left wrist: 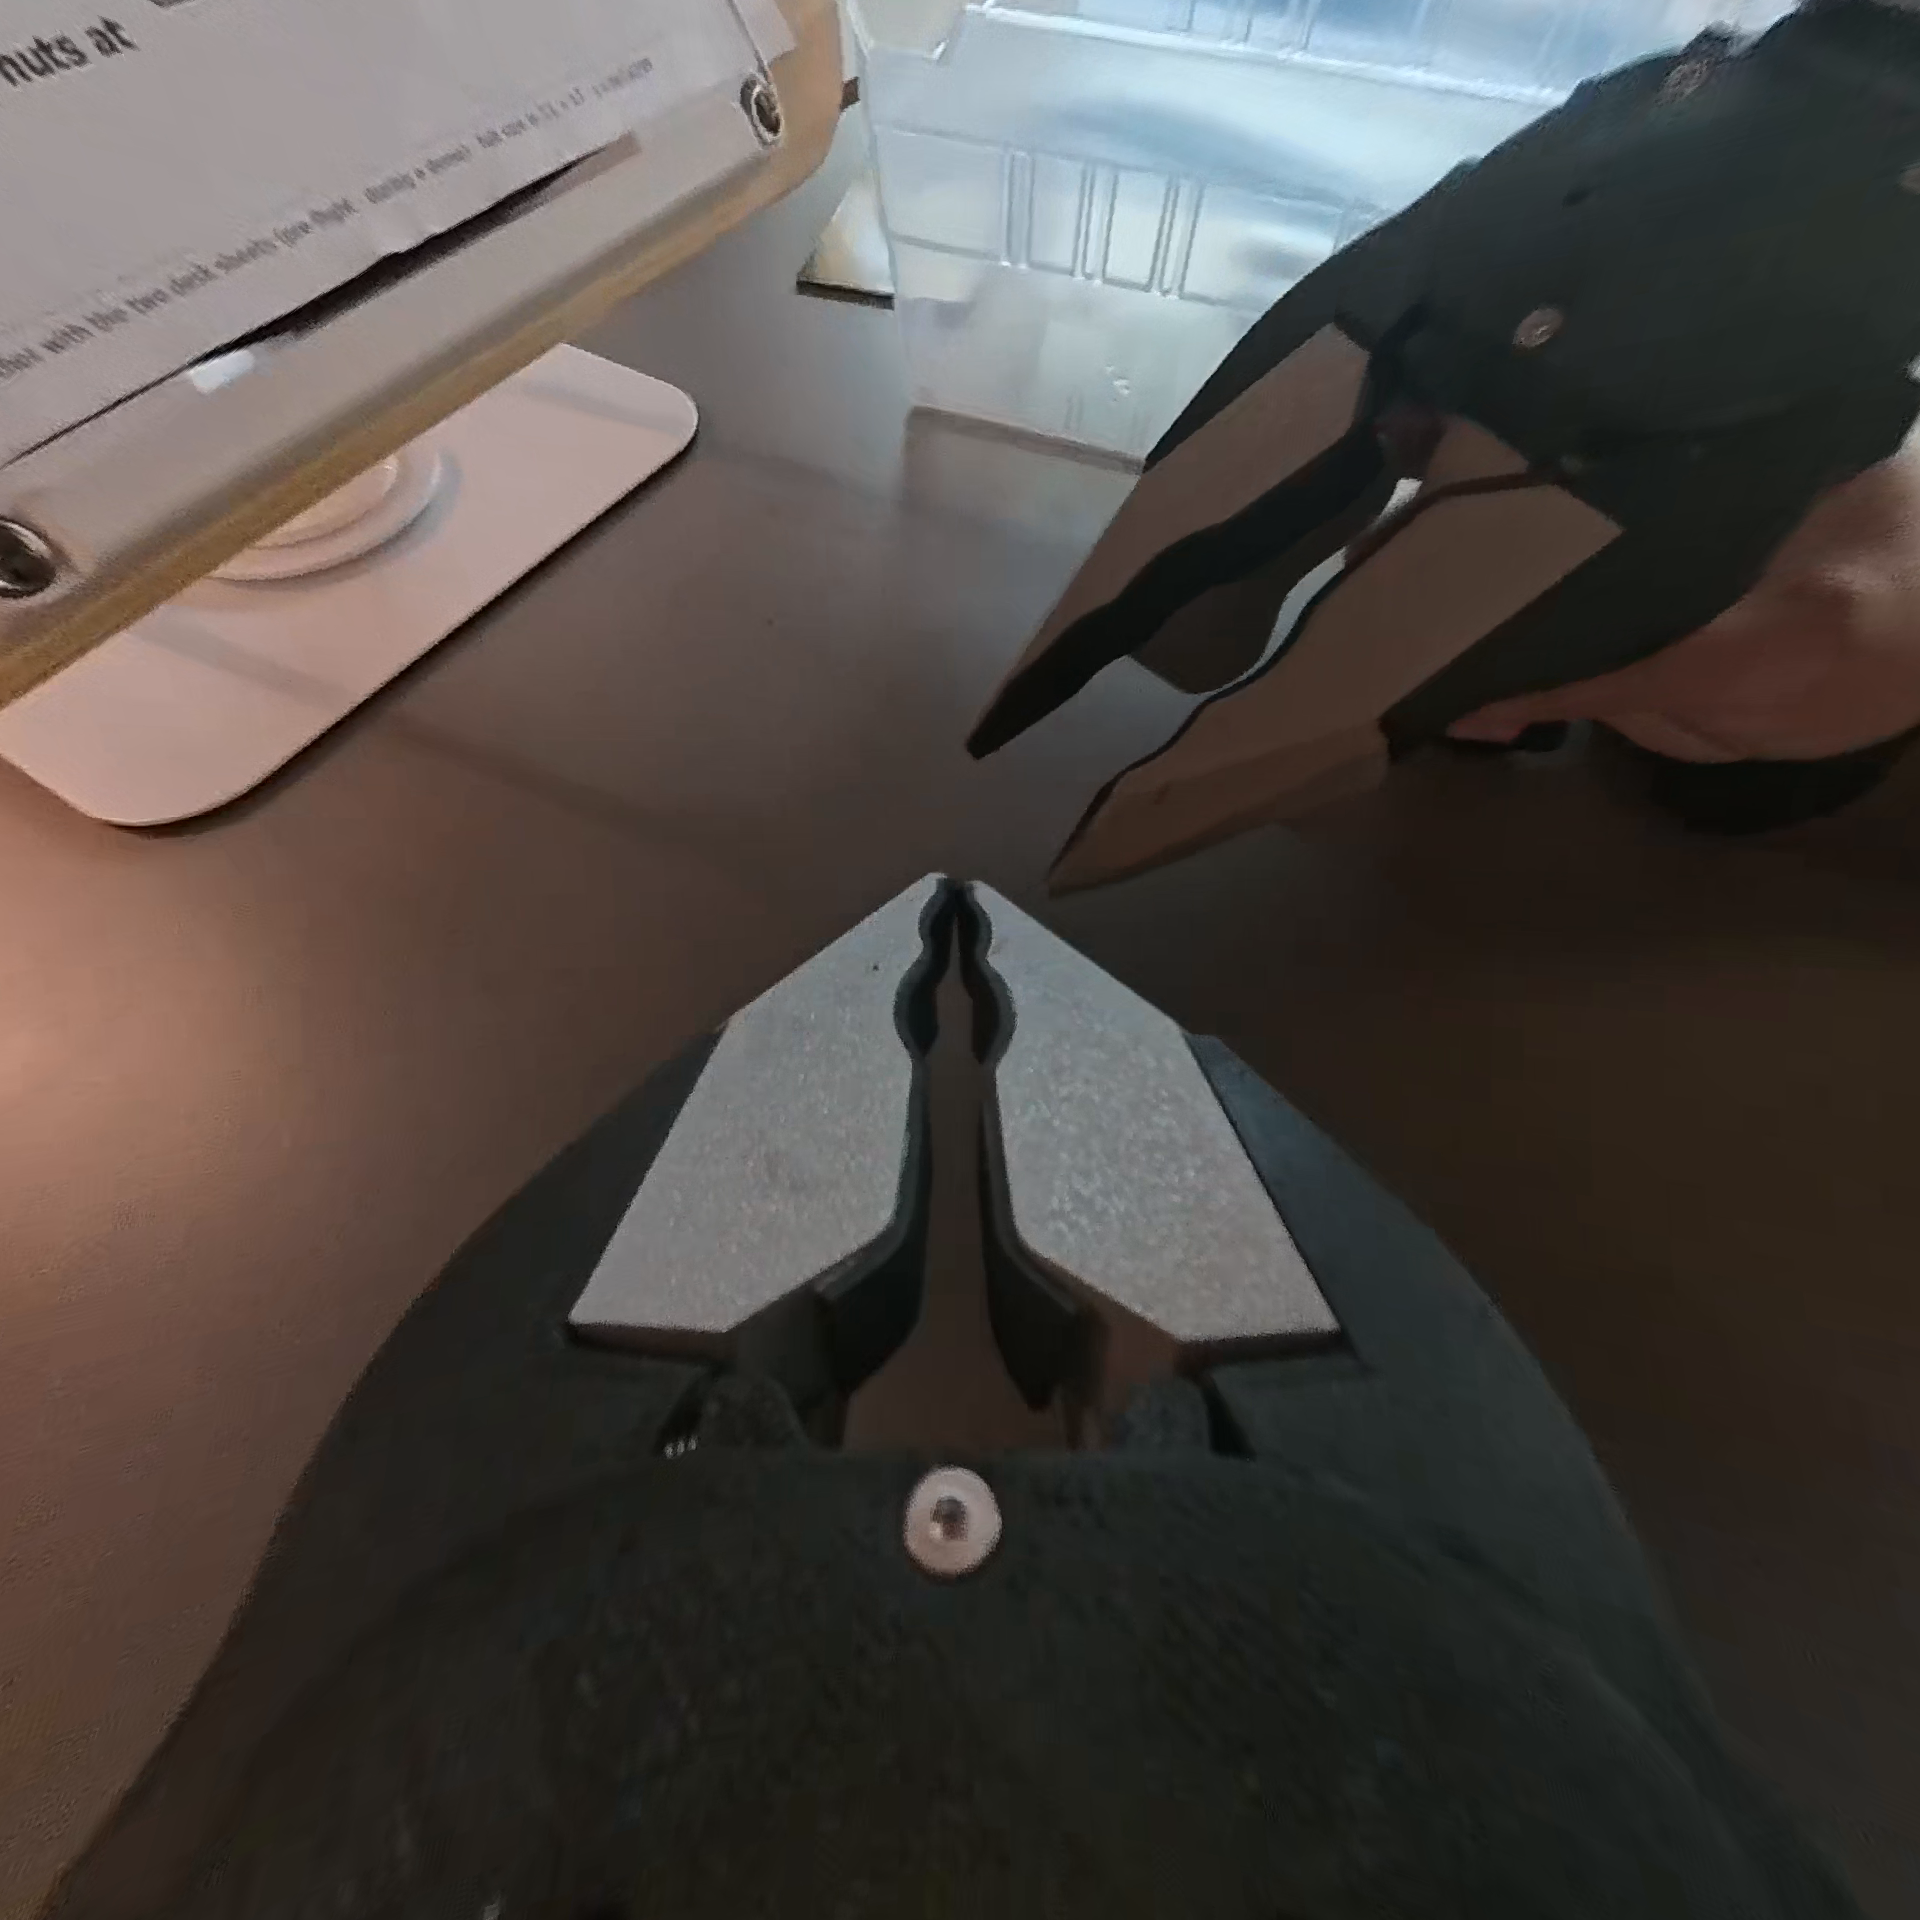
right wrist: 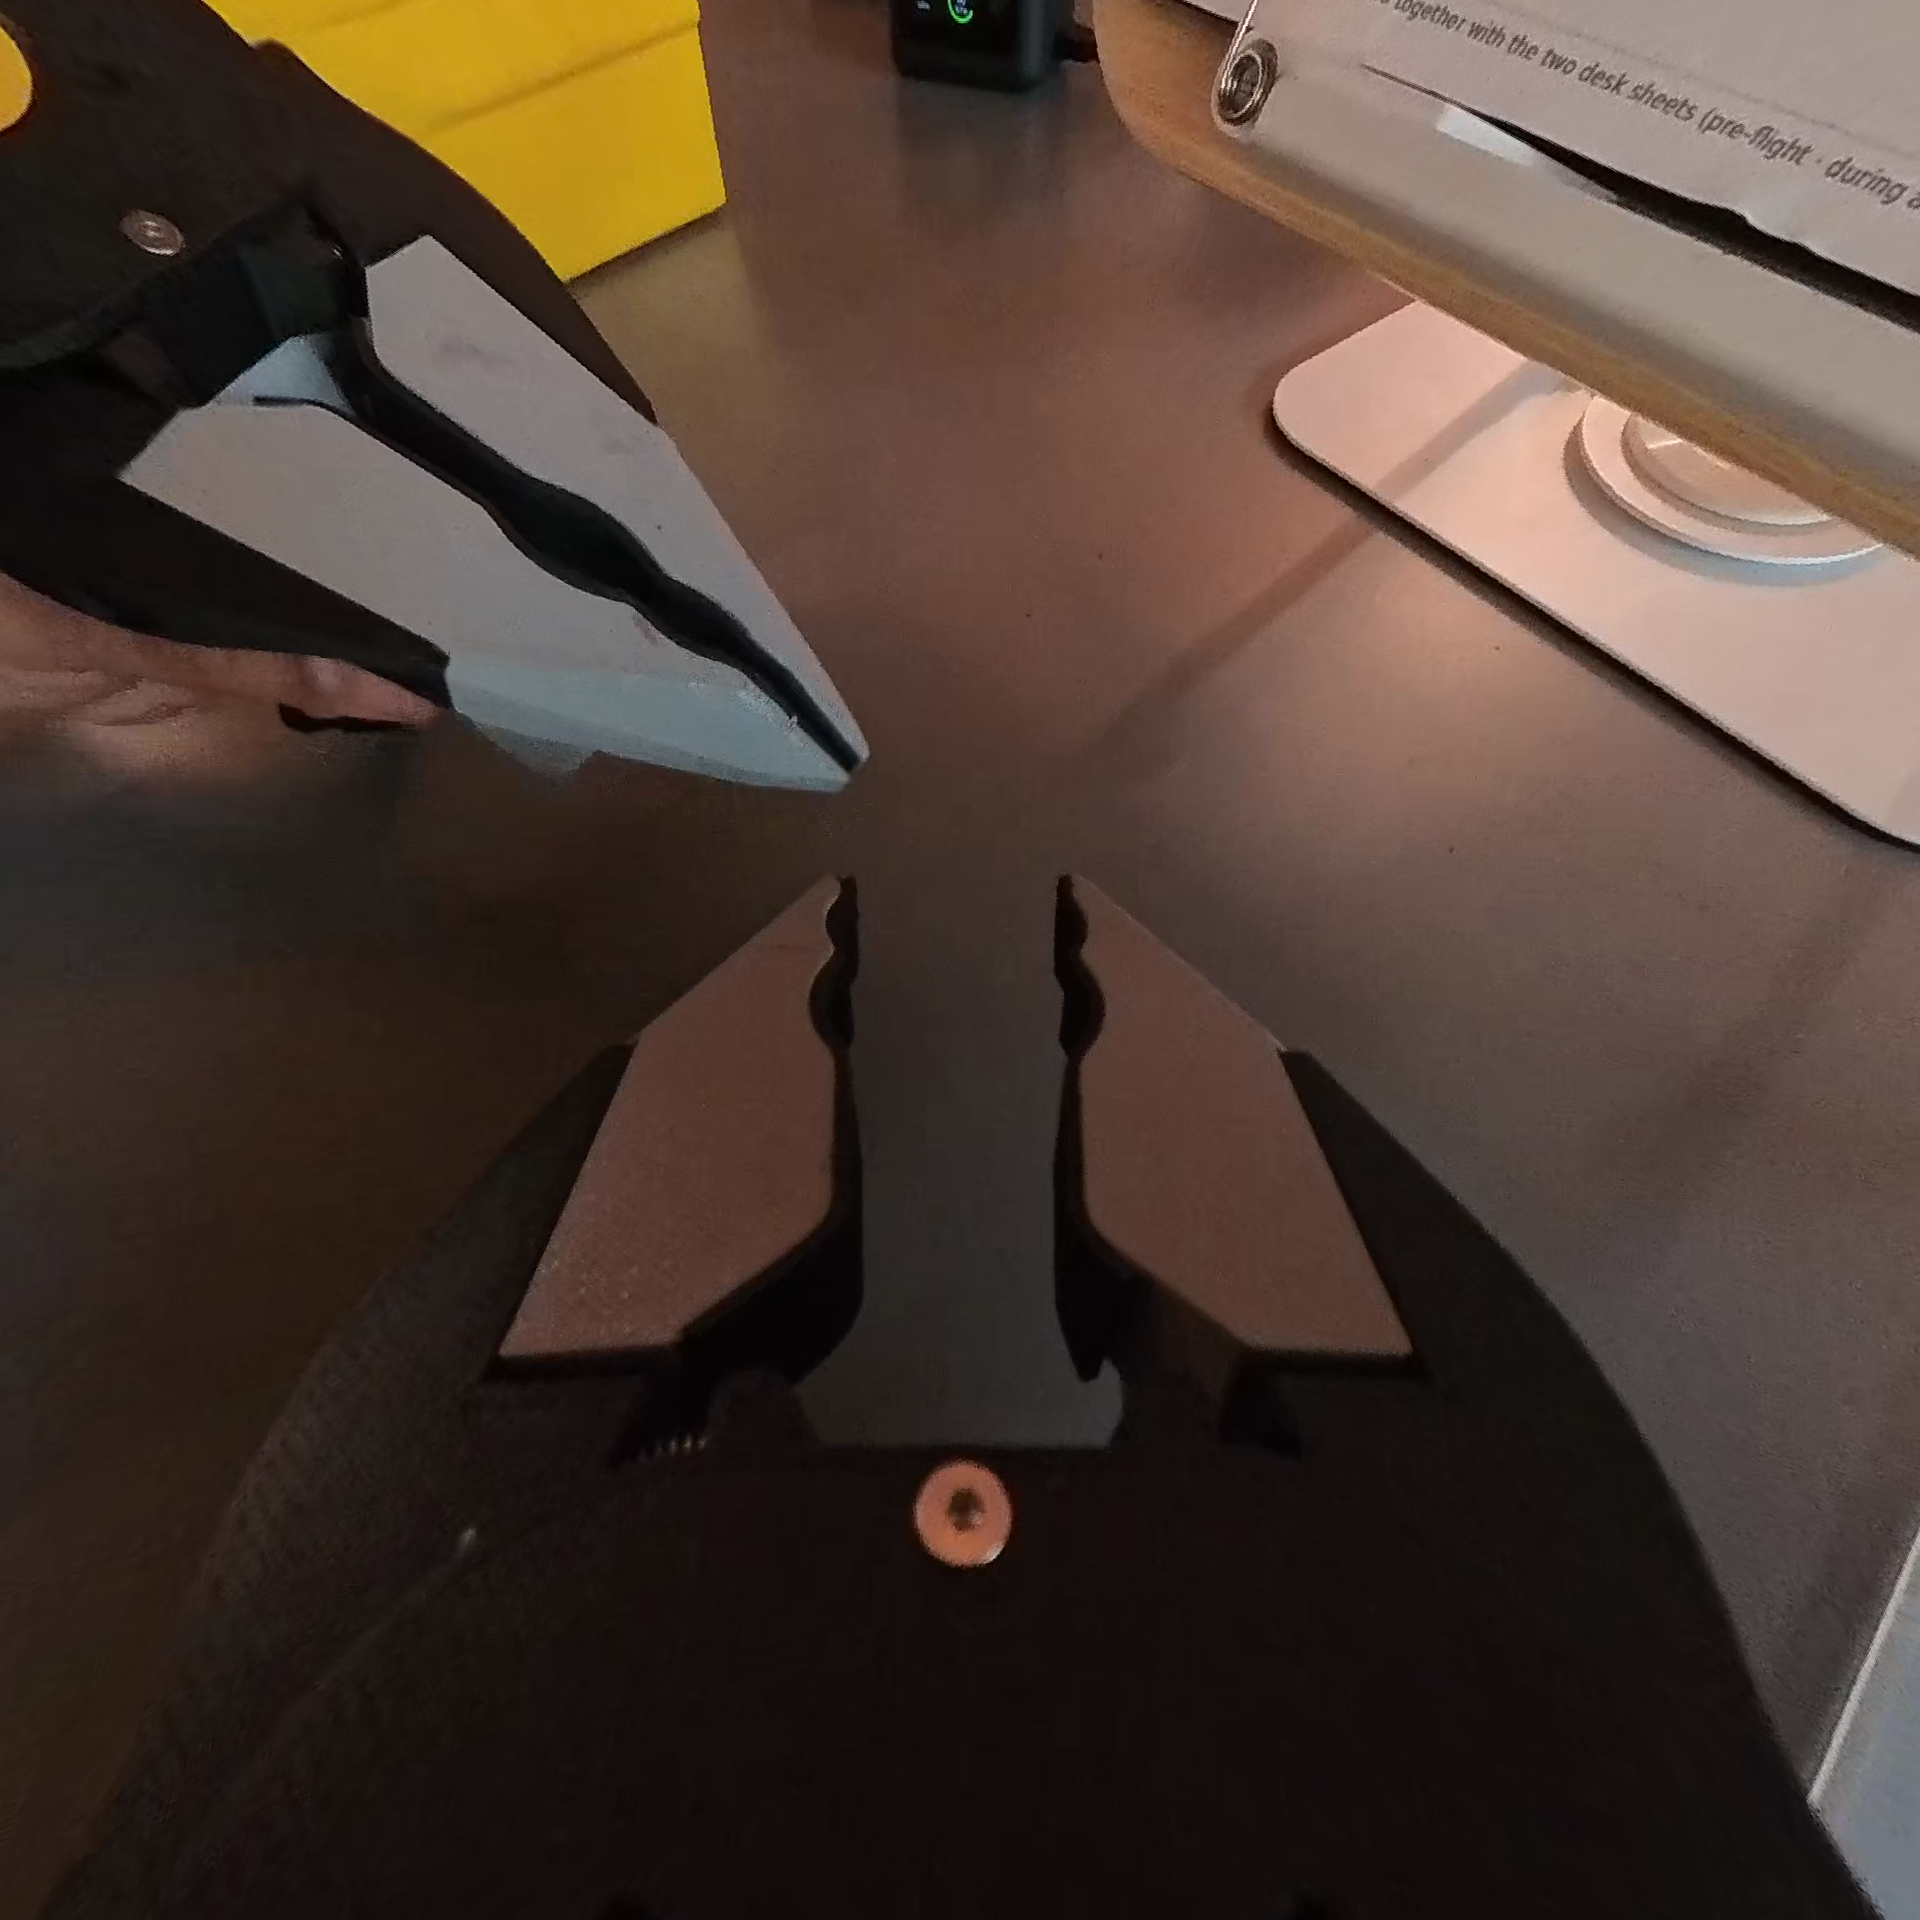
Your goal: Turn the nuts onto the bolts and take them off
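The left gripper [left wrist: 954, 885] hovers over the dark table [left wrist: 520, 935] with its fingers pressed together, nothing between them; the right gripper [right wrist: 956, 883] has its fingers spread apart, empty. Two threaded fittings [left wrist: 764, 102] sit on a tilted board [left wrist: 364, 343] cut off by the frame — whether nuts or bolts, I cannot tell.

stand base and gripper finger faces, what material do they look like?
Stand base: likely painted or anodised metal; smooth, satin white, rounded corners, soft sheen. Right gripper finger faces: grainy matte plates, maybe grit tape or textured plastic; black surround looks like printed plastic. Left gripper: same speckled faces.
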Demonstrator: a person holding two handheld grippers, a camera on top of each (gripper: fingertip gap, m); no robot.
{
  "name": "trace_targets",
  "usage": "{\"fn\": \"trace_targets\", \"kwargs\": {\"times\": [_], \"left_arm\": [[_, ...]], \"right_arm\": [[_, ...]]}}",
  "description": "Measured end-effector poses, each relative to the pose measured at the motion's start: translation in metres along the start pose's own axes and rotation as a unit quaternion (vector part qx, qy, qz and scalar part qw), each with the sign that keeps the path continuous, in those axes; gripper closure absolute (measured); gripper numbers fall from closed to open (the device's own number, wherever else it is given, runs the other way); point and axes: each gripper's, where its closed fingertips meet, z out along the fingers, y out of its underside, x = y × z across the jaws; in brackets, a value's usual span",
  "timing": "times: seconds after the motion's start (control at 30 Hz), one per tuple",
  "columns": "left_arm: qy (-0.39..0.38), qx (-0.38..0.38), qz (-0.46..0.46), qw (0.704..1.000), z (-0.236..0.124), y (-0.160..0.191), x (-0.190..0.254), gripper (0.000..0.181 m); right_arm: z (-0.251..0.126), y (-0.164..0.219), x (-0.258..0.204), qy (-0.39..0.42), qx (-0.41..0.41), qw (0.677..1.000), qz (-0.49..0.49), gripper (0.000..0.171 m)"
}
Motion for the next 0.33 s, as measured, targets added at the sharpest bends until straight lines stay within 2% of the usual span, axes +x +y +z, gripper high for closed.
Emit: {"fn": "trace_targets", "kwargs": {"times": [0.03, 0.1, 0.2, 0.27, 0.33], "left_arm": [[-0.009, -0.014, 0.003, 1.000, 0.001, 0.005, -0.003, 0.178], [-0.024, -0.038, 0.000, 0.999, 0.003, 0.016, -0.007, 0.178], [-0.050, -0.077, -0.020, 0.996, 0.000, 0.029, -0.008, 0.163], [-0.066, -0.069, -0.008, 0.995, -0.015, 0.024, -0.001, 0.158], [-0.073, -0.044, -0.004, 0.996, -0.039, 0.012, 0.010, 0.145]], "right_arm": [[0.000, 0.000, 0.000, 0.001, 0.001, 1.000, -0.001, 0.137], [-0.001, -0.001, 0.002, 0.006, 0.004, 1.000, 0.001, 0.135], [-0.005, 0.000, 0.005, 0.014, 0.008, 1.000, 0.007, 0.134], [-0.007, 0.004, 0.006, 0.015, 0.001, 1.000, 0.014, 0.133], [-0.009, 0.006, 0.006, 0.014, -0.002, 1.000, 0.018, 0.133]]}}
